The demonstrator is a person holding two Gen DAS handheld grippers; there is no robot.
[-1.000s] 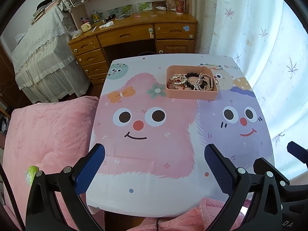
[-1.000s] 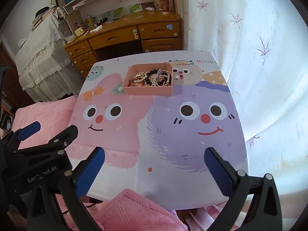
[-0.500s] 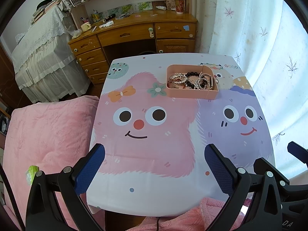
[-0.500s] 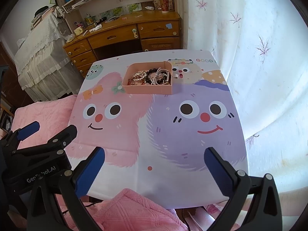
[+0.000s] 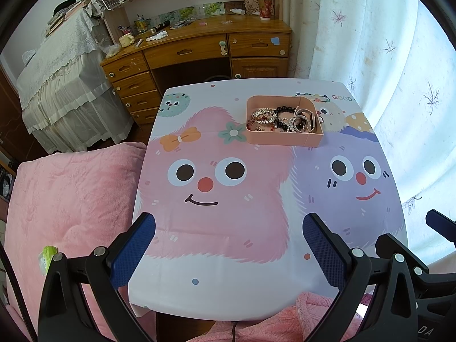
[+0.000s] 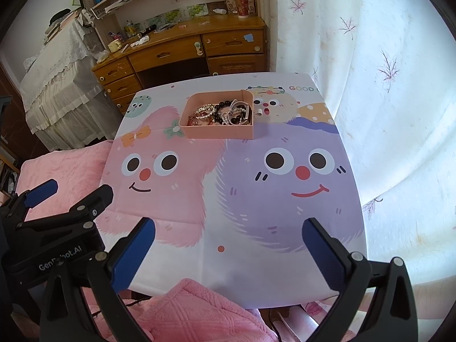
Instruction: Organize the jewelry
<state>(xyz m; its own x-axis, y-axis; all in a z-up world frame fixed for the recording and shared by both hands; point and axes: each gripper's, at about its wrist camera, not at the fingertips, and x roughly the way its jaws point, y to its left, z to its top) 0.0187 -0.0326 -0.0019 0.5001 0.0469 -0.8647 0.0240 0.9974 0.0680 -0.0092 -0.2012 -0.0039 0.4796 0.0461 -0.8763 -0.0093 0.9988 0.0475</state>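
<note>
The jewelry (image 5: 280, 118) lies tangled in the pink tray (image 5: 282, 139) at 12 o'clock on the table (image 5: 228, 270). Left claw (image 5: 228, 252) and right claw (image 6: 228, 252) are wide open, empty, well short of it. Risk: snagged strands lifting together. Wooden desk (image 5: 199, 48) beyond; curtain (image 5: 384, 57) at 2 o'clock.

One table (image 5: 256, 256), cartoon cloth on it. One pink tray (image 5: 282, 138) near the table's far edge, toward the far right corner. Jewelry in it is a tangled heap: one black bead bracelet (image 5: 282, 111), one gold sparkly piece (image 5: 263, 115), at least one pearl strand (image 5: 287, 122); full count unclear. Two grippers: left gripper (image 5: 228, 252), right gripper (image 6: 228, 256), two blue-padded fingers each, spread wide, holding nothing.
</note>
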